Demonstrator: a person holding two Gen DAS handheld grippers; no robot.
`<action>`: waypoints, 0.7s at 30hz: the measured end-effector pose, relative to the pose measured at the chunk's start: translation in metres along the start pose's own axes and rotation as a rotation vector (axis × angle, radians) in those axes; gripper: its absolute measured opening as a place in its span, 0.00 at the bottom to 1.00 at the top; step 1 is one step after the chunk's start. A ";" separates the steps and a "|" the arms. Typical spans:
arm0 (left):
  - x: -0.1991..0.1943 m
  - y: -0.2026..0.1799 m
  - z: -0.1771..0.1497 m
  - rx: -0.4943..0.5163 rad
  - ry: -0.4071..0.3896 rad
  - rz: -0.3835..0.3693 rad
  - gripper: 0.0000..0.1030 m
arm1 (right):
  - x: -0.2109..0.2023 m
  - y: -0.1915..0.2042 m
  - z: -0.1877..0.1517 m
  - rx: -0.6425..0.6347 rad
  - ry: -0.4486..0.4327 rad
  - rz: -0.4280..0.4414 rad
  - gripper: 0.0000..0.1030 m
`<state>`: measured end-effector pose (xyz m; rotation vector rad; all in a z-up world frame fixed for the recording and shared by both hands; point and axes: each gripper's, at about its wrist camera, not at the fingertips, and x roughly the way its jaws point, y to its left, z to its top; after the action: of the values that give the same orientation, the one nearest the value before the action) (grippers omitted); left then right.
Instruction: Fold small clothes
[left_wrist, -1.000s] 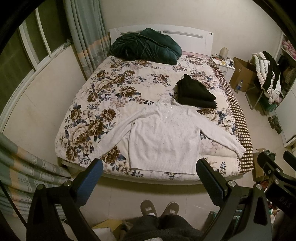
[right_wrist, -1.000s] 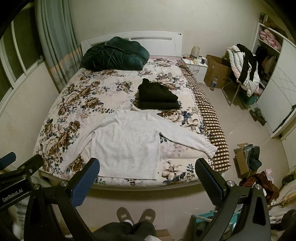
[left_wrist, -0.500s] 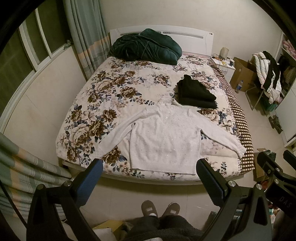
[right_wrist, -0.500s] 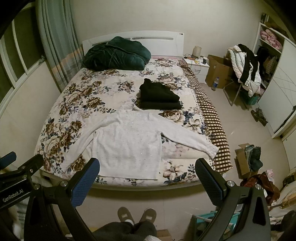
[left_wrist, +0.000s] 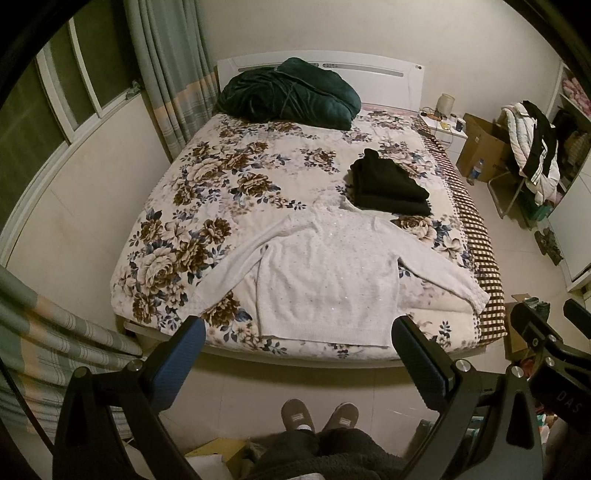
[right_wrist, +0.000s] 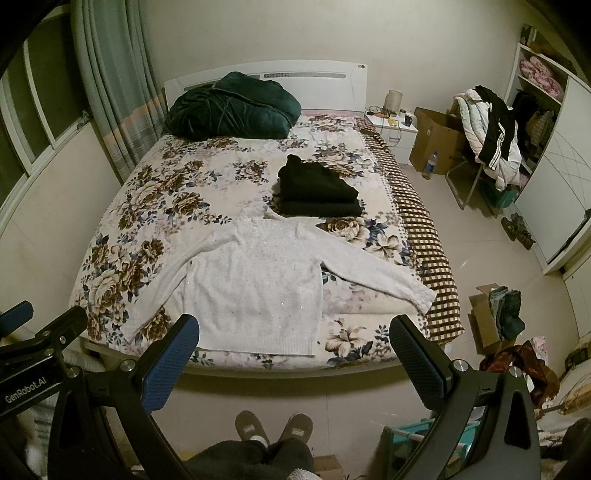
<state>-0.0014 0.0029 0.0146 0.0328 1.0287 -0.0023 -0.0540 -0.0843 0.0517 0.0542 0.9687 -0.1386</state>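
Across the foot of the bed (left_wrist: 170, 206), in the left wrist view, a white sweater (left_wrist: 325, 273) lies flat, sleeves spread toward eight and four o'clock. The left gripper (left_wrist: 299, 354) hangs released over the floor, jaws wide. It looks soft, light and limp.

From the right wrist view, the right gripper (right_wrist: 295, 354) is likewise spread and empty. A cuff or hem corner seems the best hold. Folded black clothes (right_wrist: 317, 192) sit at twelve o'clock of the sweater.

Both wrist cameras look down from the foot of the bed (left_wrist: 177, 206), well back, toward the headboard (right_wrist: 321, 85). The left view sits further left; both share the white sweater (left_wrist: 328, 280), the slippers (right_wrist: 273, 428) and the floor.
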 end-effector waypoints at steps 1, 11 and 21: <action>0.000 -0.001 0.000 0.000 -0.001 0.002 1.00 | 0.000 0.000 0.000 0.001 0.000 0.002 1.00; 0.000 0.003 0.006 -0.002 0.002 0.000 1.00 | 0.001 -0.003 -0.001 0.001 0.003 0.000 1.00; 0.001 -0.004 0.007 0.002 0.002 -0.001 1.00 | 0.003 0.015 0.007 0.004 0.009 0.000 1.00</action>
<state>0.0050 -0.0016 0.0174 0.0344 1.0306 -0.0042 -0.0448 -0.0705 0.0530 0.0588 0.9777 -0.1404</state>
